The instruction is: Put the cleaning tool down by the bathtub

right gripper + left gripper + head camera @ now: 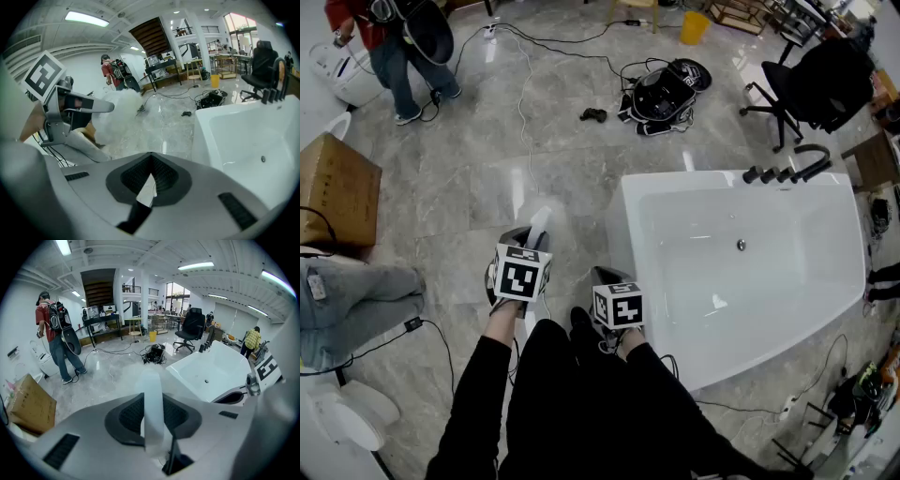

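Note:
In the head view my left gripper point(523, 246) is shut on a white cleaning tool point(540, 221), whose handle pokes forward over the marble floor just left of the white bathtub point(628, 202). The left gripper view shows the white handle point(152, 385) pinched between the dark pads of that gripper point(153, 423), with the bathtub point(211, 371) to the right. In the right gripper view the tool's fluffy white head point(119, 115) hangs by the left gripper point(89, 107). My right gripper point(606, 278) hovers by the tub's near corner; its jaws point(151, 176) are shut on nothing, beside the tub point(243, 136).
A cardboard box point(333, 192) stands at the left, with a person's jeans-clad legs point(356, 300) below it. A person point(389, 47) stands at the far left. Black gear point(666, 89) and cables lie on the floor beyond the tub. Black taps point(783, 172) line its far rim near an office chair point(825, 80).

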Demonstrator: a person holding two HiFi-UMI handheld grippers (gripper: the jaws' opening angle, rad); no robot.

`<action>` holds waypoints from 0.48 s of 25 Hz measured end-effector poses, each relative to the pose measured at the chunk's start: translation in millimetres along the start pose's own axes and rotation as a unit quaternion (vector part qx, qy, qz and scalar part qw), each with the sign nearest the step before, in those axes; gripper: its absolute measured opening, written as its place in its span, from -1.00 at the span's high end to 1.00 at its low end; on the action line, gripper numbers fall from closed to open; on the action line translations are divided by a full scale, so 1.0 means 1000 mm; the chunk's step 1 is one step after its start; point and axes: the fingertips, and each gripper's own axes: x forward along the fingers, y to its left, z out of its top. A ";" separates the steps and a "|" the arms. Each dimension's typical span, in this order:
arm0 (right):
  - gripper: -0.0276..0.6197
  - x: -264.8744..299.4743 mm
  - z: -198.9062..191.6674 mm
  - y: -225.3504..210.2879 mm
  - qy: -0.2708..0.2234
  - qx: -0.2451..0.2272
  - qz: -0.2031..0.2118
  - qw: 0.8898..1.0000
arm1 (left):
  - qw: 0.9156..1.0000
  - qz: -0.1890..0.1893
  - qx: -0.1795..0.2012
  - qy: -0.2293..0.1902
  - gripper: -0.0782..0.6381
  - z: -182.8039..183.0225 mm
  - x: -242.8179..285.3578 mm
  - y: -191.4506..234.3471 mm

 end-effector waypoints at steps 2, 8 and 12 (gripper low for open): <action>0.91 0.002 0.002 0.001 -0.003 -0.001 0.001 1.000 | 1.000 -0.001 0.006 -0.007 0.50 0.005 0.003 0.003; 0.91 0.006 0.010 0.004 -0.011 -0.014 -0.002 1.000 | 1.000 -0.001 0.013 0.002 0.50 0.010 0.004 0.009; 0.91 0.011 0.016 0.007 -0.017 -0.020 -0.003 1.000 | 1.000 -0.005 0.012 0.011 0.50 0.008 0.010 0.016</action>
